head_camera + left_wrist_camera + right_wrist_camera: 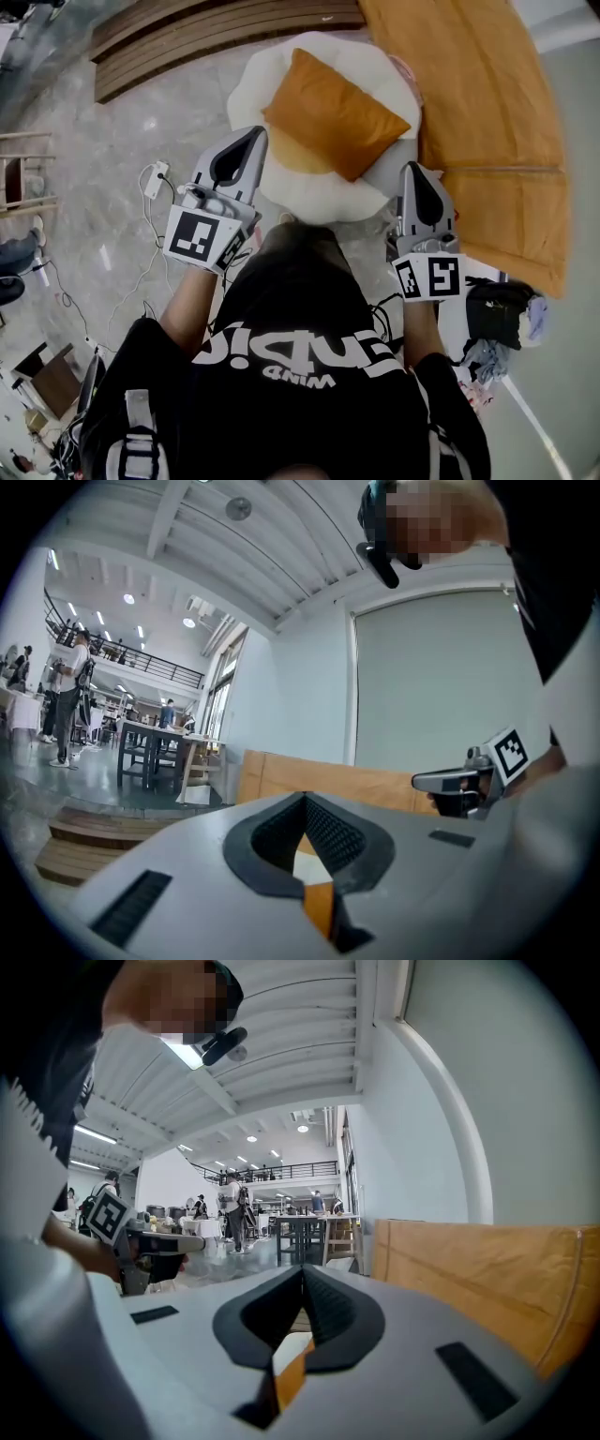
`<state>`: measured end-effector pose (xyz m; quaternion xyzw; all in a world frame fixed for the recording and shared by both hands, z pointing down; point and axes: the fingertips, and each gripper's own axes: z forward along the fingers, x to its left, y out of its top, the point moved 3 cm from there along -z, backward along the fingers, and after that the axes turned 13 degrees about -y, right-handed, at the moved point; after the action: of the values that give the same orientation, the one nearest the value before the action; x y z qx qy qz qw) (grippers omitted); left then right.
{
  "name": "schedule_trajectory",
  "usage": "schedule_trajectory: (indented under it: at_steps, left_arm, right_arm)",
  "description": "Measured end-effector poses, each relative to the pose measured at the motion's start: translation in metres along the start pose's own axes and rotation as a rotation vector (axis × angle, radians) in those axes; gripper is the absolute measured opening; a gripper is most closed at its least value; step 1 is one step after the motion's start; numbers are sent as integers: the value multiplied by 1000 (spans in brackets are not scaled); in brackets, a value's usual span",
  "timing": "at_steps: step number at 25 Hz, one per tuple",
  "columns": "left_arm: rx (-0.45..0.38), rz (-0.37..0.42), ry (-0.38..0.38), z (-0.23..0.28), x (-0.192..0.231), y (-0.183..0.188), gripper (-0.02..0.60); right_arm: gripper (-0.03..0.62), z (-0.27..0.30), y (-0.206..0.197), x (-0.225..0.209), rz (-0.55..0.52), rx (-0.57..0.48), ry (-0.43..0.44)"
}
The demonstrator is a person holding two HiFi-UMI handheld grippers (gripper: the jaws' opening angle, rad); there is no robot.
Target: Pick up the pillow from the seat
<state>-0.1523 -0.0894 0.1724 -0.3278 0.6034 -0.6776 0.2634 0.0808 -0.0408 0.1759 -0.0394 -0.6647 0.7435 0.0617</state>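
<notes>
Firstly, the grey floor point(112, 159) fills most of the head view. On it, to the right of the right gripper point(413, 171), stands a large orange bench point(497, 112). Far ahead of the left gripper point(255, 135) lie some wooden boards point(216, 33).

Straight ahead, between the two tools, is the round white seat point(323, 199). The orange pillow point(339, 112) lies flat on top of it with one corner turned toward the person. It is not lifted yet. It rests in the middle of the soft seat, so I think it can be reached freely from both sides.

The left gripper has its tip over the near left edge of the seat, close to the lower corner of the pillow, but I cannot tell if it touches. The right gripper is just beside the near right edge of the seat, a bit further from the pillow. Both point almost level. I judge they stand on either side because a wide, soft pillow is easier to take with two tools.

Both tools are clenched on nothing: in the left gripper view point(305, 801) and the right gripper view point(302, 1273) the black pads meet at the tip. They must open before any grasp.

A small white power strip point(156, 178) lies left of the left gripper.
</notes>
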Motion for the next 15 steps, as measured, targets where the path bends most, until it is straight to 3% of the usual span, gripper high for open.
schedule_trajectory:
  at_steps: [8, 15]
  left_arm:
    - [90, -42, -27, 49, 18, -61, 8]
    - [171, -34, -44, 64, 24, -152, 8]
  right_arm:
    - [23, 32, -52, -27, 15, 48, -32]
    - [22, 35, -147, -40, 72, 153, -68]
